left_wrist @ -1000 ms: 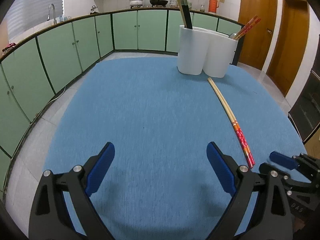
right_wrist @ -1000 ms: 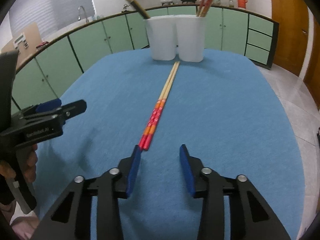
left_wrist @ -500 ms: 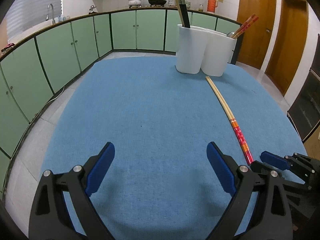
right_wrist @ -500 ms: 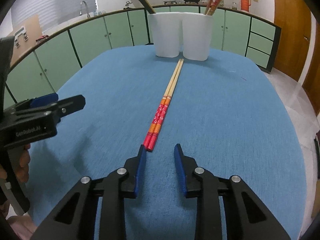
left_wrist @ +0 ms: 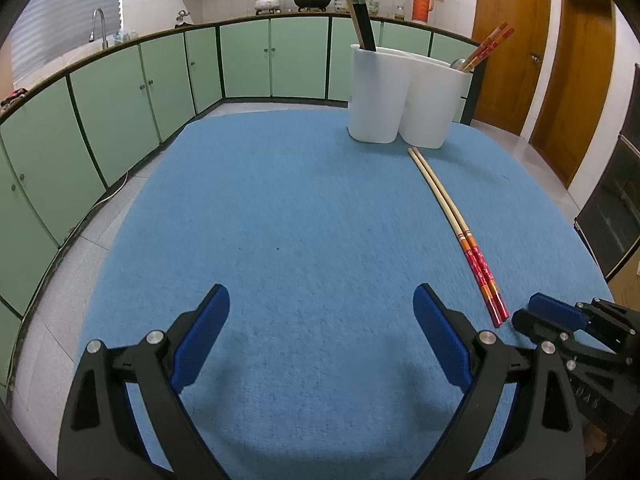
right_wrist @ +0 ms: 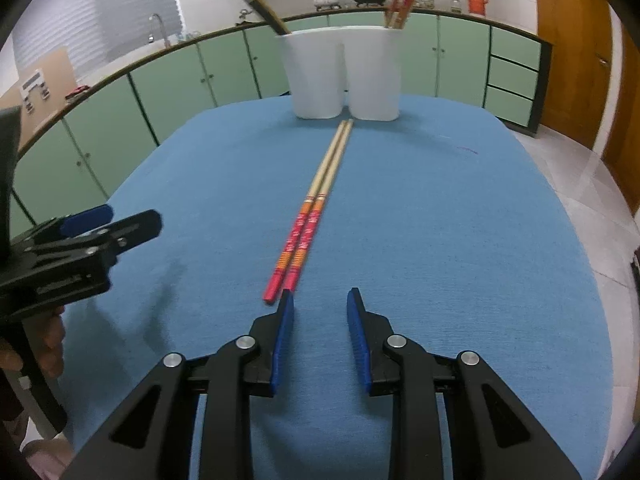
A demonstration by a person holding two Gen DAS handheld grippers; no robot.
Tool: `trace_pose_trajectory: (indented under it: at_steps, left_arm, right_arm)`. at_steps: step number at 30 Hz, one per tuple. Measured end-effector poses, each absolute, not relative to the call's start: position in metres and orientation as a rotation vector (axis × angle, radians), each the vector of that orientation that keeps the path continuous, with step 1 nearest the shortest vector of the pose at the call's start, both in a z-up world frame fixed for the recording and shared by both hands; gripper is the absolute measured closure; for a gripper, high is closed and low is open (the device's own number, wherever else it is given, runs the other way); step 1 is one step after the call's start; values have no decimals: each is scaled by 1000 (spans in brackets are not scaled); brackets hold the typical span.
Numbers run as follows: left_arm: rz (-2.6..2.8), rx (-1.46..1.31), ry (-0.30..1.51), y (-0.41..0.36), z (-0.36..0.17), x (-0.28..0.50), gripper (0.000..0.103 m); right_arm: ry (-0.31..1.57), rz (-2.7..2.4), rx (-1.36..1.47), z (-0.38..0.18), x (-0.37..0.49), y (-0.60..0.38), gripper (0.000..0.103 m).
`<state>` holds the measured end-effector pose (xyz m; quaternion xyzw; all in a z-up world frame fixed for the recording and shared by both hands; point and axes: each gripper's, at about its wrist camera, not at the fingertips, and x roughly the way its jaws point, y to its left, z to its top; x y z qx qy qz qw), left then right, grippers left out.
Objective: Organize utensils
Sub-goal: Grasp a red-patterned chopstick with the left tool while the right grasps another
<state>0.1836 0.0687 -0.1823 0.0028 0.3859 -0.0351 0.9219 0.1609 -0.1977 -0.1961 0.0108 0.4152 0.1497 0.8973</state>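
A pair of chopsticks with red and orange ends (right_wrist: 310, 208) lies flat on the blue table mat (right_wrist: 440, 220), pointing at a white two-cup utensil holder (right_wrist: 344, 74). The holder has dark chopsticks in its left cup and red ones in its right cup. My right gripper (right_wrist: 320, 300) is open, narrow, and empty, just behind the red ends, left finger beside them. My left gripper (left_wrist: 320, 300) is wide open and empty over bare mat, left of the chopsticks (left_wrist: 460, 228). The holder (left_wrist: 404, 96) stands at the mat's far end.
Green kitchen cabinets (left_wrist: 120, 92) and a counter with a sink tap and pots ring the table. Wooden doors (left_wrist: 508, 52) are at the right. The left gripper also shows in the right wrist view (right_wrist: 80, 240), and the right gripper in the left wrist view (left_wrist: 560, 316).
My right gripper has moved forward to the red ends of the chopsticks and narrowed a little. My left gripper has barely moved.
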Motion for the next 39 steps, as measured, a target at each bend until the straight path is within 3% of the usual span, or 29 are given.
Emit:
trace_pose_trajectory:
  at_steps: [26,28,30,39]
  left_arm:
    - [-79,3,805,66,-185,185,13]
    - [-81,4,806,65,-185,184,13]
    - [-84,5,805,63,-185,184,13]
    - [-122,12,800,46,-182,178,13]
  right_arm:
    - [873,266,-11,-199,167,-191,80]
    - [874,259,-17,-199,167,-189,84]
    - [875,254,-28,-200,167,-187,97]
    - [872,177,59,-198,168,-221,98]
